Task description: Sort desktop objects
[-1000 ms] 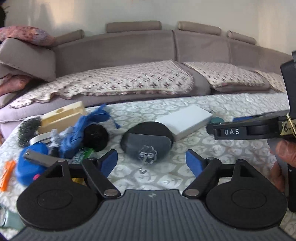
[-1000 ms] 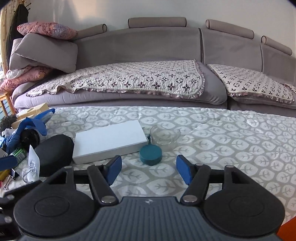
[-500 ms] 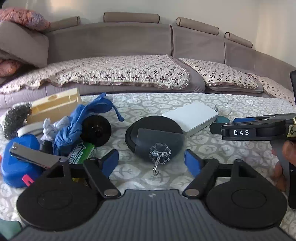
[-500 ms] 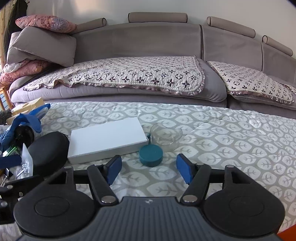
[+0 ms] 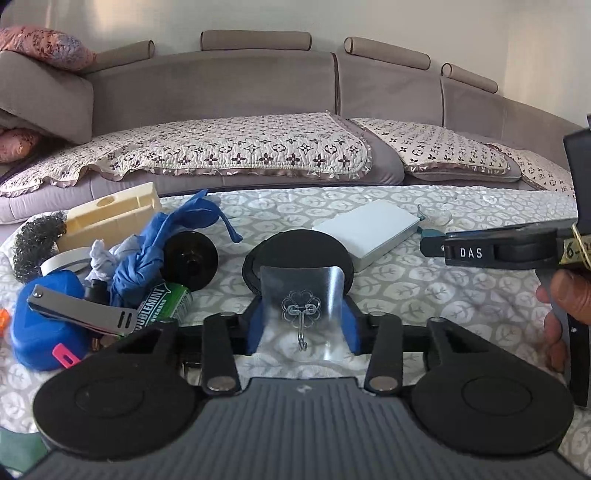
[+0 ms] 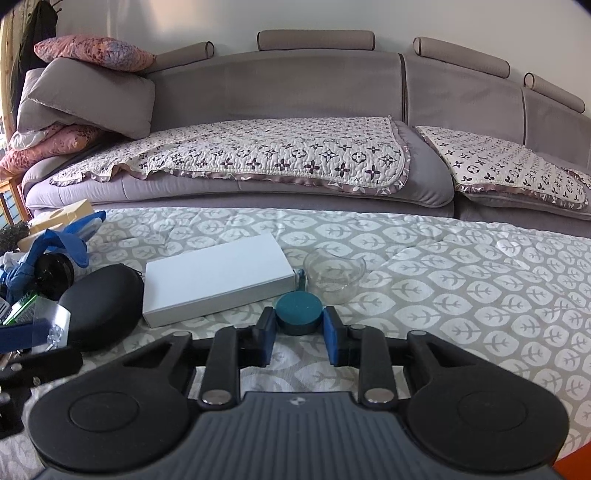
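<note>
**Both claws closed on items**

The clear adhesive hook (image 5: pixel 302 312) is gripped by the left claw (image 5: pixel 303 325) in front of the black case (image 5: pixel 295 247); the teal round lid (image 6: pixel 299 312) on the bench (image 6: pixel 443 295) is clasped by the right claw (image 6: pixel 300 338), beside the white box (image 6: pixel 218 278).

A long, curved grey sofa (image 6: pixel 295 96) fills the background beneath a plain pale wall (image 6: pixel 443 18), with cylindrical headrest bolsters (image 6: pixel 316 40) spaced along the top of its back. Cream quilted covers with a dark flower pattern (image 6: pixel 258 155) lie on its seats, and grey and pink cushions (image 6: pixel 88 96) are stacked at its left end. Directly in front of the sofa stretches a surface covered in a grey cloth with white leaf shapes (image 6: pixel 461 280), lit by soft daylight.
</note>
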{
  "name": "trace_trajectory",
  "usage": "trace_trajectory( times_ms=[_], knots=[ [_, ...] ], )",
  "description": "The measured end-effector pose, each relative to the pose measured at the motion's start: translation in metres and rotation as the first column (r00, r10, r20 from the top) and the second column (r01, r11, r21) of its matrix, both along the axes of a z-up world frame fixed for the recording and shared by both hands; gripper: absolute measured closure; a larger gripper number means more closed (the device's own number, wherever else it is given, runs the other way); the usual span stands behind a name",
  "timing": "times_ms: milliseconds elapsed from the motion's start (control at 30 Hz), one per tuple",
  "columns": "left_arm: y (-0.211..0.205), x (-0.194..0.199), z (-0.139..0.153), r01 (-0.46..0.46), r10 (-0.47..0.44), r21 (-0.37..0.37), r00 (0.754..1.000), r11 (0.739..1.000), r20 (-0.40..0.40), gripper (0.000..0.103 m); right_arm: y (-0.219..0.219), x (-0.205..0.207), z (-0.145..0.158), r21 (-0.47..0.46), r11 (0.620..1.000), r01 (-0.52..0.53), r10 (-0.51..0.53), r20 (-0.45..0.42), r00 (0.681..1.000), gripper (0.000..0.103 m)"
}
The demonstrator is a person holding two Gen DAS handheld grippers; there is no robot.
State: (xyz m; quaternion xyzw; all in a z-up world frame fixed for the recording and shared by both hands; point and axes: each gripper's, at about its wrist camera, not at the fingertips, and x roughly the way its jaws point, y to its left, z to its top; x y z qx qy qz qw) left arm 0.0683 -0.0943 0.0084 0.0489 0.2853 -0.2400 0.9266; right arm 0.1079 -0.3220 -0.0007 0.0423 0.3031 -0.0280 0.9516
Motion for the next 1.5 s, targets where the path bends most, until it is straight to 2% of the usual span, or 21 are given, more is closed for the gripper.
trace_trajectory(
  times_ms=[233, 467, 900, 1200, 1333, 1500],
  knots=[
    [0.0, -0.006, 0.002, 0.014, -0.014, -0.003, 1.0, 1.0, -0.004, 0.073, 0.002, -0.011, 0.002, -0.012, 1.0, 0.008, -0.008, 0.008, 1.0, 0.078],
    [-0.002, -0.012, 0.009, 0.008, -0.008, -0.014, 1.0, 1.0, 0.006, 0.074, 0.001, -0.02, 0.009, -0.004, 1.0, 0.013, -0.013, 0.029, 0.999, 0.078],
    [-0.013, -0.033, 0.032, 0.041, -0.039, -0.033, 0.997, 0.999, 0.067, 0.074, 0.005, -0.052, 0.046, 0.01, 1.0, -0.029, 0.028, 0.119, 0.993, 0.078],
    [-0.036, -0.064, 0.057, 0.089, -0.082, -0.057, 0.989, 0.994, 0.121, 0.073, -0.006, -0.1, 0.088, 0.005, 0.999, -0.045, 0.043, 0.214, 0.976, 0.078],
    [-0.051, -0.082, 0.065, 0.12, -0.109, -0.066, 0.982, 0.991, 0.152, 0.073, -0.013, -0.125, 0.102, 0.051, 0.996, -0.073, 0.059, 0.237, 0.97, 0.078],
    [-0.061, -0.092, 0.071, 0.127, -0.112, -0.102, 0.983, 0.987, 0.146, 0.073, -0.034, -0.159, 0.116, 0.072, 0.994, -0.077, 0.054, 0.271, 0.961, 0.078]
  ],
)
